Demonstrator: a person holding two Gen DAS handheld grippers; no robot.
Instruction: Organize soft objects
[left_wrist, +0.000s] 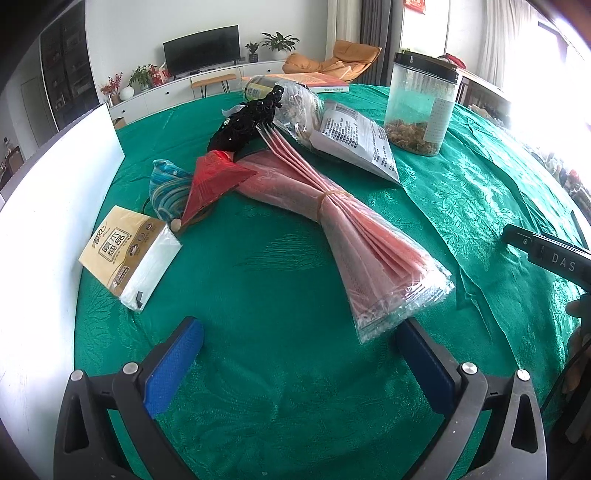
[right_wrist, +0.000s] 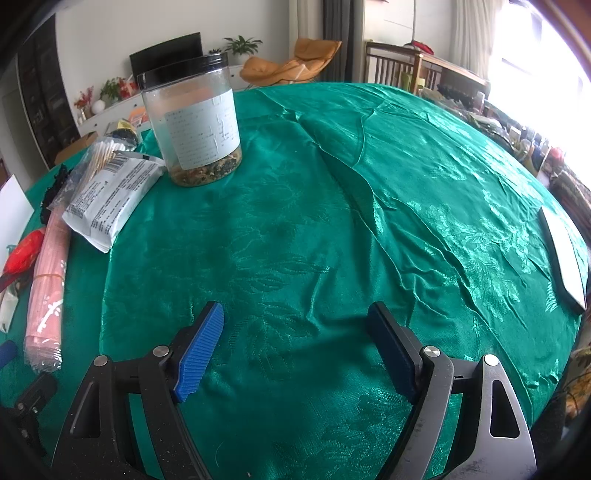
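My left gripper (left_wrist: 299, 363) hangs with jaws spread and empty over the green tablecloth (left_wrist: 258, 280). At far left lies the tissue pack (left_wrist: 129, 254), then the bundle of pink plastic bags (left_wrist: 354, 236), its slippery end just beside my right-hand pad; I think a shallow pinch could slide off the film. The black-lidded clear jar (right_wrist: 192, 122) holds dried bits at its bottom. My right gripper (right_wrist: 295, 350) is released too, grasping nothing.
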